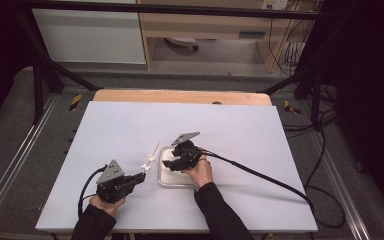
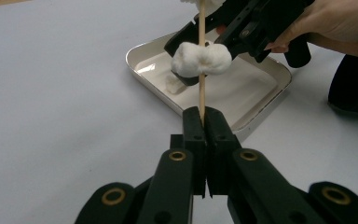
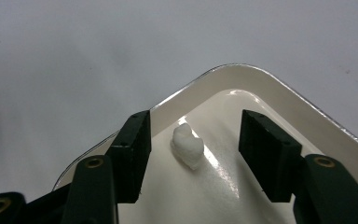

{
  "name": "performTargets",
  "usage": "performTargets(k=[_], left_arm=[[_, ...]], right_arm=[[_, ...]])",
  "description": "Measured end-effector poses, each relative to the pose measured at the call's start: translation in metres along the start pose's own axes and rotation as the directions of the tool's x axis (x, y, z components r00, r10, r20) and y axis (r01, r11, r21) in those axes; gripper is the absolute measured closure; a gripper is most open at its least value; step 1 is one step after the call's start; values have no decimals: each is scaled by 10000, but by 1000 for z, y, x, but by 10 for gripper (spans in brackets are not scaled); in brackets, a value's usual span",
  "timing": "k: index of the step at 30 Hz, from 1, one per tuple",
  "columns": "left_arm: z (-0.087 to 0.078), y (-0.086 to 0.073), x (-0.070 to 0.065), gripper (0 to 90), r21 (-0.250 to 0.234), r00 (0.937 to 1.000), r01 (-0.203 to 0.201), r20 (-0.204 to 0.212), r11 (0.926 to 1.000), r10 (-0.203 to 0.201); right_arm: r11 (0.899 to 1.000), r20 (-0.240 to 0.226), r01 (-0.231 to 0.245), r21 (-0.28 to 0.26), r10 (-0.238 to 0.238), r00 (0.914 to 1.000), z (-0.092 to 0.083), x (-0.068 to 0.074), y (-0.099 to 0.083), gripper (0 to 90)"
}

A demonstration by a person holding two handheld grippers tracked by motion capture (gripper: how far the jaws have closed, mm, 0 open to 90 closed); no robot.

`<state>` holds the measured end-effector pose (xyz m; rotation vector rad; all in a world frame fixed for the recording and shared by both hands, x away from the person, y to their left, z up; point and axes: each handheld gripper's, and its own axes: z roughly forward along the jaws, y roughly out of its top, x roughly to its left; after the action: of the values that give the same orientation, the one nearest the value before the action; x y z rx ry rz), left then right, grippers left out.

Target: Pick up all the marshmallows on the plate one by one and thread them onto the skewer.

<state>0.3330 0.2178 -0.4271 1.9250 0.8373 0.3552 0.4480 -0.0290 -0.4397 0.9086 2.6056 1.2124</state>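
Black jaws of the left gripper [image 2: 204,122] were clamped shut on a thin wooden skewer [image 2: 202,88], which already carried a soft white marshmallow [image 2: 200,59] toward twelve o'clock. Beyond it, the right gripper [image 3: 193,154] stood half open inside the shallow white rectangular tray [image 3: 279,93], straddling a small white marshmallow piece [image 3: 187,145] without touching it. A good pick would probably mean centring that piece, lowering slightly, then closing gently so the soft lump neither squashed nor slid toward the rim.

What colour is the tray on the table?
The tray is glossy white or cream, best seen in the right gripper view.
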Motion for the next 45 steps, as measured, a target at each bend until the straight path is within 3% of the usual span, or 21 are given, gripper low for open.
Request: performTargets(k=[18, 26, 36, 45], left_arm=[[1, 0, 0, 885, 44, 10000, -28, 50, 10000, 28], [1, 0, -1, 886, 33, 10000, -52, 57, 10000, 51], [1, 1, -4, 885, -4, 9998, -121, 145, 9999, 121], [3, 1, -8, 885, 8, 9993, -223, 293, 9998, 223]], right_arm=[[9995, -296, -119, 282, 127, 9995, 7, 1, -3, 716], [9991, -284, -284, 325, 293, 9992, 3, 1, -3, 751], [9981, -657, -257, -565, 220, 9976, -33, 6, 8, 755], [9848, -1141, -670, -1601, 489, 9923, -77, 4, 9, 761]])
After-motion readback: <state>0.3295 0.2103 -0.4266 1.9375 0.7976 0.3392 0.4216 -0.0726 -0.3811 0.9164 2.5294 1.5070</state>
